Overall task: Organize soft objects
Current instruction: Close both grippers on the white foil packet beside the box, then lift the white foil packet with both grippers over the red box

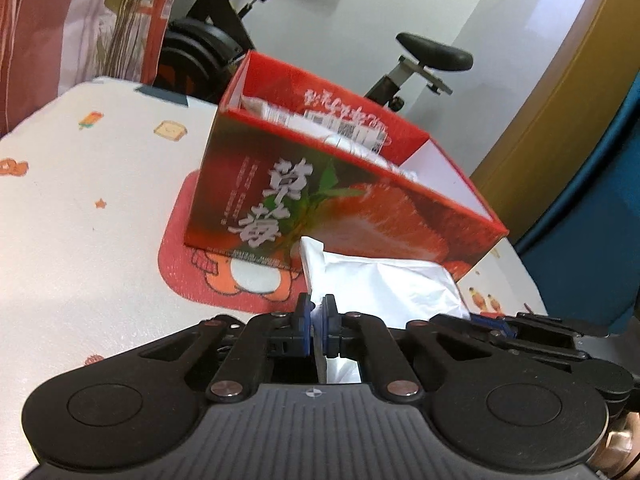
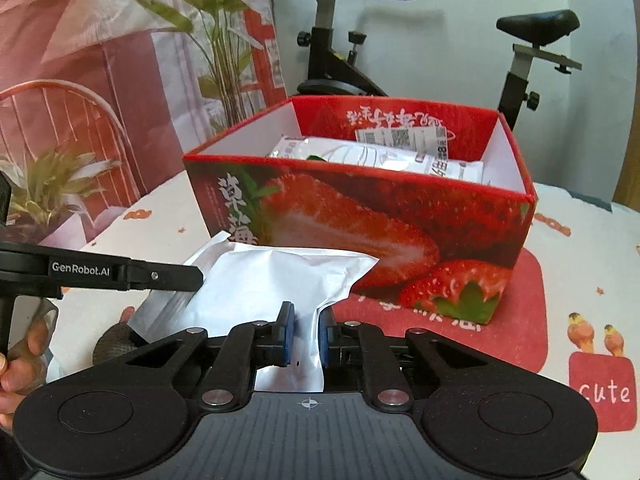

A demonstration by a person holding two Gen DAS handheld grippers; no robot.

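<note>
Both claws are clamped on the same white soft pouch (image 2: 260, 280) here, one at each end. In the left wrist view the left claw (image 1: 319, 312) has its blue pads (image 1: 304, 312) pinched nearly together on a thin edge of the pouch (image 1: 380, 284), which fans out to the right, just in front of the red strawberry box (image 1: 340, 184). Over in the right wrist view the right claw (image 2: 306, 334) is closed on a narrow neck of that pouch, its pads (image 2: 287, 334) pressing in from either side, and the left claw's black finger, marked GenRobot.AI, comes in from the left to the pouch's far-left corner. A hand (image 2: 24, 356) shows at the lower left edge, wrapped around the handle. The pouch sits in front of the box's near wall, lower than its rim; whether it touches the desk (image 1: 80, 200) I cannot tell. The open box (image 2: 360, 216) stands on a red mat (image 2: 520, 320) on the cartoon-print cloth covering the desk, and inside it lie white packets (image 2: 360, 152) with printed labels. Beyond the desk stands a black exercise bike (image 2: 332, 60), with a plant (image 2: 216, 20) at the far left.
</note>
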